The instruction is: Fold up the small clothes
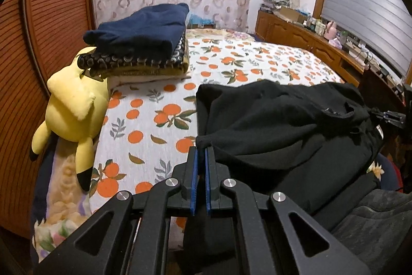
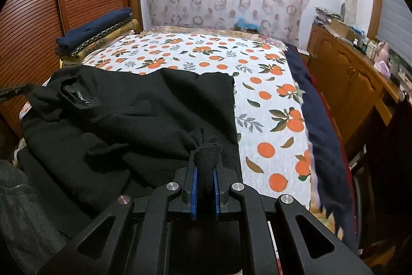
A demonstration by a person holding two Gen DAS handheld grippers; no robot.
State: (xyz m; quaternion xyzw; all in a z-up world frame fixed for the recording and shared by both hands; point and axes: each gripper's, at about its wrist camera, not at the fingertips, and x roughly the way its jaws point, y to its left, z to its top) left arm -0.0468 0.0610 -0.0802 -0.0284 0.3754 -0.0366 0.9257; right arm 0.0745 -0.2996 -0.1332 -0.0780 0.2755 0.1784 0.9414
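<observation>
A black garment (image 1: 283, 125) lies rumpled on the bed with the orange-print sheet (image 1: 159, 120). My left gripper (image 1: 201, 150) is shut on a corner of its edge, blue pads pinching the cloth at the tips. From the right wrist view the same black garment (image 2: 134, 115) spreads to the left, its neck label facing up. My right gripper (image 2: 206, 159) is shut on a bunched fold of it, which sticks up between the blue pads. The far hem lies flat on the sheet (image 2: 267, 105).
A stack of folded clothes (image 1: 144, 43), navy on top, sits at the bed's far left beside a yellow plush toy (image 1: 74, 110). A slatted wooden wardrobe (image 1: 46, 30) lines the left. A cluttered wooden cabinet (image 2: 355, 74) runs along the right. A navy blanket (image 2: 327, 135) edges the bed.
</observation>
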